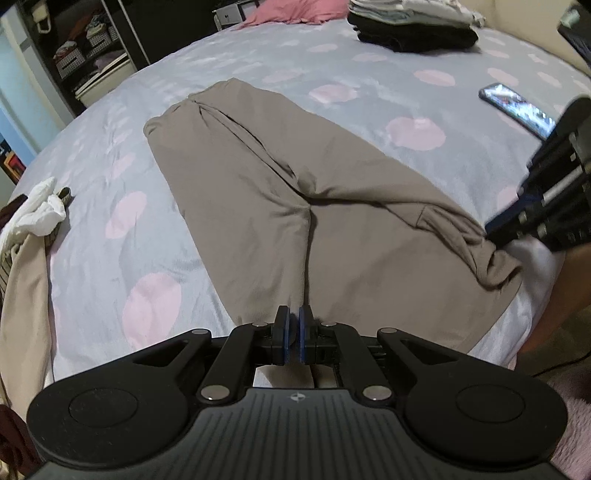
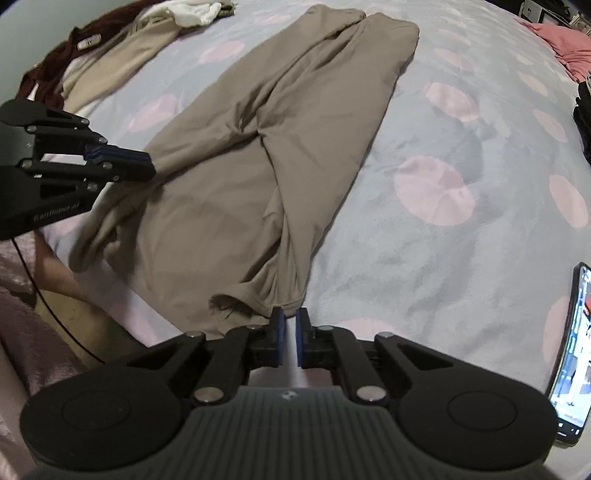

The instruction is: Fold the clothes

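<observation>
Honestly, what worries me most is the grip, because the long taupe jersey trousers (image 1: 258,192) lie stretched out on the lilac bed sheet with pink dots (image 1: 110,147), broad end toward me and legs running away side by side, partly overlapped. My left fingers (image 1: 293,332) sit at the middle of the trousers' near edge, pressed almost together; I cannot tell whether any cloth is caught between them. My right fingers (image 2: 291,325) show a slim gap with the hem right at their tips, and the cloth there is bunched into creases, yet I cannot tell whether they truly hold it. If either pair has only a sliver of this soft fabric, I judge that a lift could let one corner slide out, so the trousers would swing from a single point and any fold would come out crooked. The ridge of creases down the trousers' middle could also get pressed into the fold if it is not smoothed. Beside the trousers, on my right, lies a black smartphone with a lit screen (image 2: 569,350); a sweeping leg could drag or flip it. On the trousers' other side a loose heap of beige and white garments (image 1: 33,221) could snag a dragged edge. Beyond the trousers' far end, the stack of folded dark and pale clothes (image 1: 413,26) looks safely apart.
</observation>
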`<move>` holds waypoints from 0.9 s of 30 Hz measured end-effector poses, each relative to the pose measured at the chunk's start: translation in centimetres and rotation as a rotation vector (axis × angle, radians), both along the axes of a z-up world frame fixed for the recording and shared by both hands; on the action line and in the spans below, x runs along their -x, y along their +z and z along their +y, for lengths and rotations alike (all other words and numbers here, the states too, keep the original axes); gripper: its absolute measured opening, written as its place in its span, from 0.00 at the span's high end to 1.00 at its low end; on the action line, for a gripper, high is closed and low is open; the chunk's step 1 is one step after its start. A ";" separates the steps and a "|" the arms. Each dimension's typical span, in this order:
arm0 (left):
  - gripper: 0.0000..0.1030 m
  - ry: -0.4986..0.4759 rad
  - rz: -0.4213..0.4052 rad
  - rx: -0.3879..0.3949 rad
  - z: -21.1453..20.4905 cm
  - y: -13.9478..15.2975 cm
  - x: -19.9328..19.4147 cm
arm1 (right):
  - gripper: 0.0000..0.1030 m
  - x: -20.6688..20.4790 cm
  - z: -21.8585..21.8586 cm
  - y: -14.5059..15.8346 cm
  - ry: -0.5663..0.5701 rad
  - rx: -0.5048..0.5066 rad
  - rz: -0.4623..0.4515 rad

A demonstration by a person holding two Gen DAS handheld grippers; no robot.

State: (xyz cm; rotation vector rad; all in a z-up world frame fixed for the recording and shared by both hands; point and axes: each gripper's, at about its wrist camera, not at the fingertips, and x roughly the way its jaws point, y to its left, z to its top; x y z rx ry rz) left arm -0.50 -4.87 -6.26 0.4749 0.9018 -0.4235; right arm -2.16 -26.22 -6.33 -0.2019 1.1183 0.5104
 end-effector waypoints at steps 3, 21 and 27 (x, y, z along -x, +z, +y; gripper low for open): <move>0.97 0.032 0.009 0.065 0.9 1.1 -0.8 | 0.87 -0.7 -0.7 1.3 -0.025 -0.024 -0.034; 0.64 0.342 0.182 0.493 10.0 1.8 -16.8 | 0.63 -17.4 -3.4 1.4 -0.219 -0.270 0.009; 0.64 0.366 0.255 0.582 11.3 -0.9 -23.0 | 0.64 -23.8 -3.6 -0.1 -0.250 -0.349 0.061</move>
